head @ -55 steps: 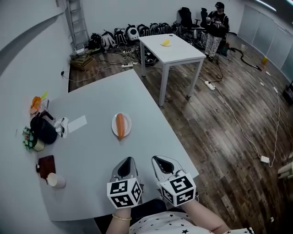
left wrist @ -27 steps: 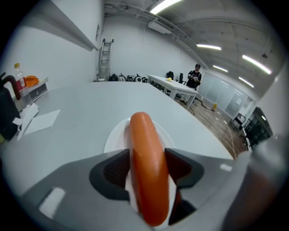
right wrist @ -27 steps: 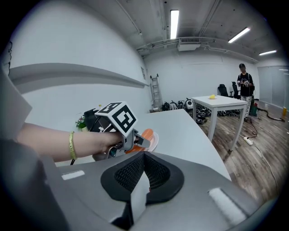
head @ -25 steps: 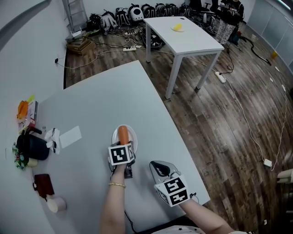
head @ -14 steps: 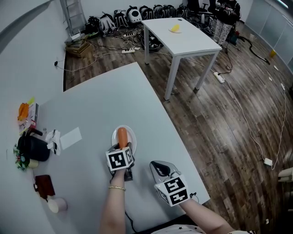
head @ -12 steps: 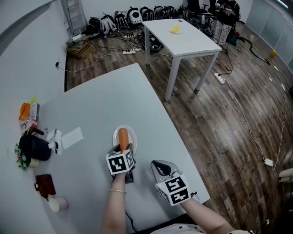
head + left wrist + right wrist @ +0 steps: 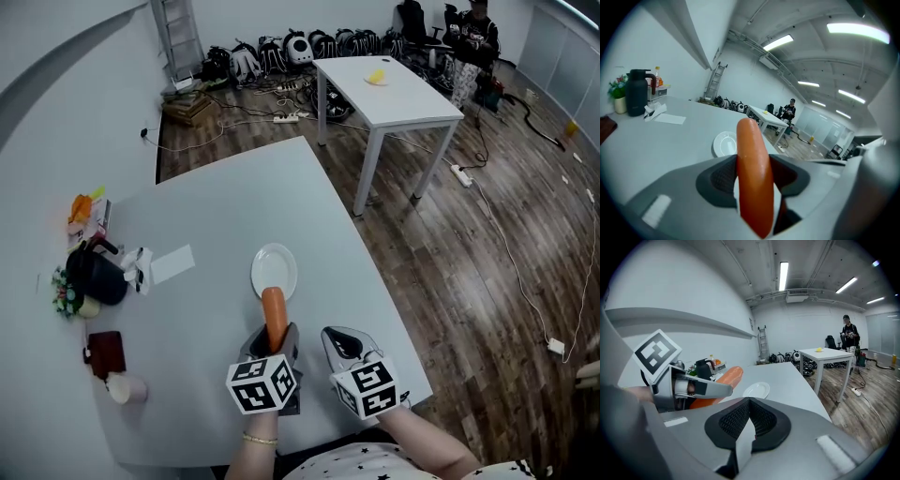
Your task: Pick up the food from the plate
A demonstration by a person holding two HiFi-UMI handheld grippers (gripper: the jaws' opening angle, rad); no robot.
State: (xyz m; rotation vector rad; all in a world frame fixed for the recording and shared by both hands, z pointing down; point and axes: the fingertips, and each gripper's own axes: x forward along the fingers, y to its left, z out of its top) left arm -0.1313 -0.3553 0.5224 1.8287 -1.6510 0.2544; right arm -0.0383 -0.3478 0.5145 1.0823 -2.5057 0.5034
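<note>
An orange sausage sticks forward out of my left gripper, whose jaws are shut on its near half; it is held off the table. In the left gripper view the sausage runs up the middle between the dark pads. The white plate lies bare on the grey table just beyond the sausage's tip, and shows small in the left gripper view, plate. My right gripper hovers beside the left one, jaws shut with nothing in them. From the right gripper view the sausage pokes out at left.
At the table's left edge stand a black jug, a small plant, a paper cup, a dark wallet and a white card. A second white table stands beyond, with a person at the back. Cables cross the wooden floor.
My left gripper has pulled back toward me with the sausage in it; the sausage has left the plate, which now lies bare. The right gripper has hardly moved.
</note>
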